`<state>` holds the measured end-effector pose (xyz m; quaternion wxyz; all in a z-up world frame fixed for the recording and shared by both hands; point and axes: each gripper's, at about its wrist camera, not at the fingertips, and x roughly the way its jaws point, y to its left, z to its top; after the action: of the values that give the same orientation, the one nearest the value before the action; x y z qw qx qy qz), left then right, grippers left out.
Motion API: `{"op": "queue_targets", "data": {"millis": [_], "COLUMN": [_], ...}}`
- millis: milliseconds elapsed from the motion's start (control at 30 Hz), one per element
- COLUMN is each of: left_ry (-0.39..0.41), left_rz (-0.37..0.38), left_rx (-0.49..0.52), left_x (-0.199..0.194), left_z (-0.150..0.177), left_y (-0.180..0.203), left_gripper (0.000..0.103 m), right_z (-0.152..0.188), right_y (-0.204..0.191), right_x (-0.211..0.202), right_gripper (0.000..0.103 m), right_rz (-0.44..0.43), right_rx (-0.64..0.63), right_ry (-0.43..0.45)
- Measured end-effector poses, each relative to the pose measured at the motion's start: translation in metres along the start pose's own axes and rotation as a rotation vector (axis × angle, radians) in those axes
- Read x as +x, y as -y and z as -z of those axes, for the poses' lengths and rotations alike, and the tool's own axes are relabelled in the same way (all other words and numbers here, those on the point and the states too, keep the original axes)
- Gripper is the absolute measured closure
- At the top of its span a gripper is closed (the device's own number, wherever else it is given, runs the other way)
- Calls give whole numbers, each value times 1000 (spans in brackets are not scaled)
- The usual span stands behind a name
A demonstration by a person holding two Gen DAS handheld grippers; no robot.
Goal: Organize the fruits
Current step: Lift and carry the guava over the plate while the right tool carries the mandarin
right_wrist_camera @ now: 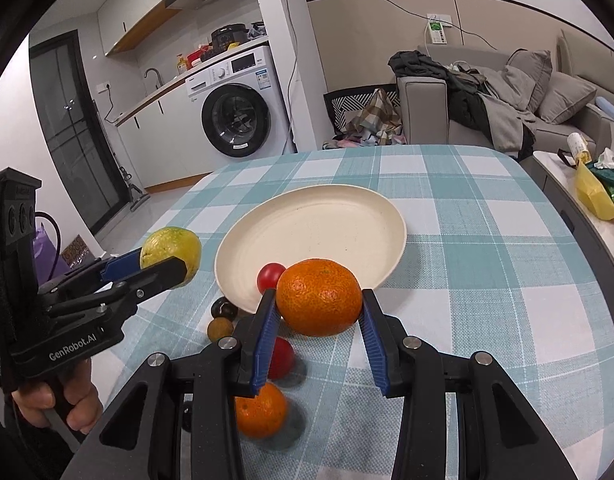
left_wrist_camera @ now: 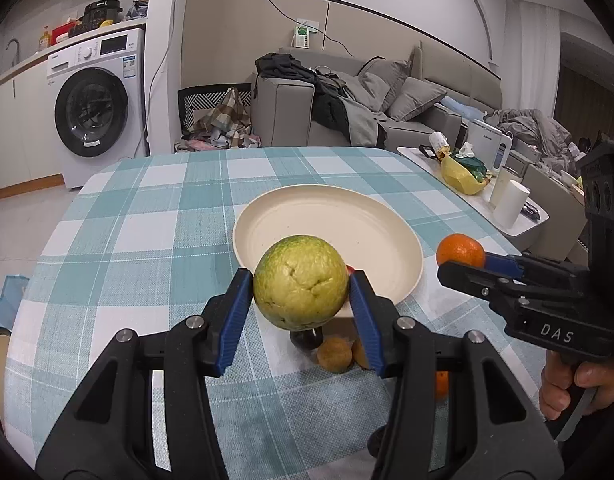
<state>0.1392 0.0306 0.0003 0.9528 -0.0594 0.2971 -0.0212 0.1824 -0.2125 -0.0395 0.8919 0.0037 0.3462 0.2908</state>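
Fruit is lifted in both tongs at once, just short of the cream plate on the checked tabletop. The left tongs are clenched on a green-yellow citrus, its dimpled rind caught at the widest part between the blue pads, clear of the cloth near the plate's near rim. The right tongs grip a mandarin the same way, across its middle, raised beside the plate's near edge.

Both fruits look firm but yielding, so a moderate squeeze across the equator should hold; the mandarin's loose skin may slip or bruise if pinched hard, and the larger citrus is likely the heavier of the two. Being round, either may roll once set down, though the plate's raised rim should check that.

Loose on the cloth below lie two cherry tomatoes, a second mandarin, a small brown fruit and a dark round one that I cannot name. The tomatoes are thin-skinned and would want the lightest touch.
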Motion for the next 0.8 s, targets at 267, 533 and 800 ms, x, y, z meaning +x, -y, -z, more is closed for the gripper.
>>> {"op": "queue_targets", "data": {"millis": [267,533,800], "left_ry": [-25,-39,-55], "left_rz": [-14,-27,-37], "left_rx": [-30,-39,-27], "left_x": [18,32,50], "left_z": [-1,-3,-7], "left_y": [-13,-19,-12], "left_gripper": [56,56,56], "right_z": [-5,-6,-8], "right_y": [4,6,6], "right_x": [14,31,35], "right_gripper": [62,62,62], "right_rz": [16,16,12], "right_rx": [33,50,55], "right_ry": [-4,-32,-32]}}
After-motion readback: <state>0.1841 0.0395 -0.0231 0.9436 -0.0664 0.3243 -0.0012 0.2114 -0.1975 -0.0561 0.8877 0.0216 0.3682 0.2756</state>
